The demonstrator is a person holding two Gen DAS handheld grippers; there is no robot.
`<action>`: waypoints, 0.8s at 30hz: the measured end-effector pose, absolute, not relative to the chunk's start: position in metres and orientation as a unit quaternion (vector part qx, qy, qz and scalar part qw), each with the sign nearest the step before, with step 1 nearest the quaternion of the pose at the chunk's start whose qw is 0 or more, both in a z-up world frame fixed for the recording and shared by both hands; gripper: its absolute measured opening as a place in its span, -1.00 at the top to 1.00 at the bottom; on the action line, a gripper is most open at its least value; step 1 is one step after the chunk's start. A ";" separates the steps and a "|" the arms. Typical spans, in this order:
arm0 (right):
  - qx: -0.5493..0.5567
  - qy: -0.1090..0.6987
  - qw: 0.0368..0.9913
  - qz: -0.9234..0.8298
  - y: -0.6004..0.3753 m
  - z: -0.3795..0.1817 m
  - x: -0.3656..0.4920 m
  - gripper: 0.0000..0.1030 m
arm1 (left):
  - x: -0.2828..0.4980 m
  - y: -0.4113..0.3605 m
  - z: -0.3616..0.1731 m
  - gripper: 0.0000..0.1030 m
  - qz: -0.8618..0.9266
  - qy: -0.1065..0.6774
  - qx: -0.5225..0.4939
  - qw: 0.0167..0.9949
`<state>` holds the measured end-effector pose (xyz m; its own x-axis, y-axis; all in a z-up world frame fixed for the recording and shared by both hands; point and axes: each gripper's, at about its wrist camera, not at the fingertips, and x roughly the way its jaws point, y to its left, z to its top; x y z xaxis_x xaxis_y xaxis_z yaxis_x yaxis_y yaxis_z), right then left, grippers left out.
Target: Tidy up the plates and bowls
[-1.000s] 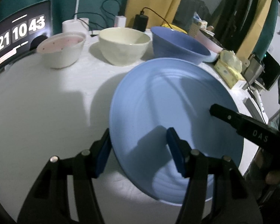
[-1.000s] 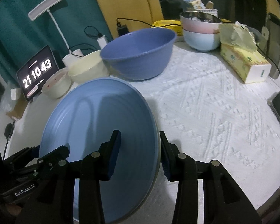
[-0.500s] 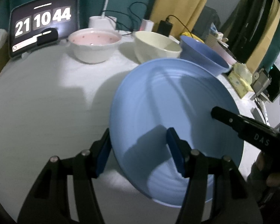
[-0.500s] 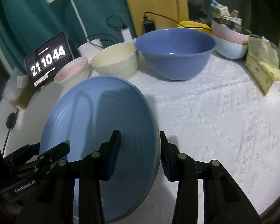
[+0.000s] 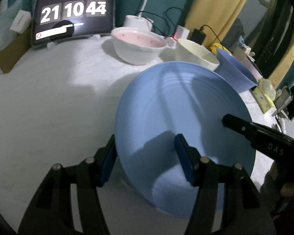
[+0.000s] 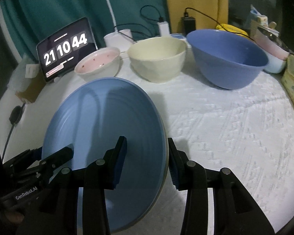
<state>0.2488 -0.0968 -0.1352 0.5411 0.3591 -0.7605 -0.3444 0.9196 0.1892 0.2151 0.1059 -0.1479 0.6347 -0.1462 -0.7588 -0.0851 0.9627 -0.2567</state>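
Blue plate (image 5: pixel 182 113) held tilted above white tabletop (image 5: pixel 49 101), gripped at opposite rims. Left tongs (image 5: pixel 145 156) half spread, rim pinched between pads. Right tongs (image 6: pixel 147 156) set narrower, opposite rim clamped likewise. Pink-lined bowl (image 6: pixel 98 65), cream bowl (image 6: pixel 156 58) and blue bowl (image 6: pixel 227 58) lined up behind plate along far edge, clock screen (image 6: pixel 65 47) beside them.

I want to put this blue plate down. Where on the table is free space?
Bare cloth lies left of the blue plate, before the clock tablet, and right of it, before the blue bowl. The back edge is crowded: pink bowl, cream bowl, chargers.
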 end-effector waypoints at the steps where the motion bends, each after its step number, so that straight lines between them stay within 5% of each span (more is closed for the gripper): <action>1: 0.007 0.436 0.877 0.202 -0.095 -0.136 0.249 0.17 | 0.214 0.108 -0.148 -0.16 -0.014 0.427 -0.136 0.894; 24: -0.021 0.456 0.865 0.208 -0.071 -0.151 0.255 0.14 | 0.211 0.108 -0.146 -0.16 0.029 0.420 -0.083 0.903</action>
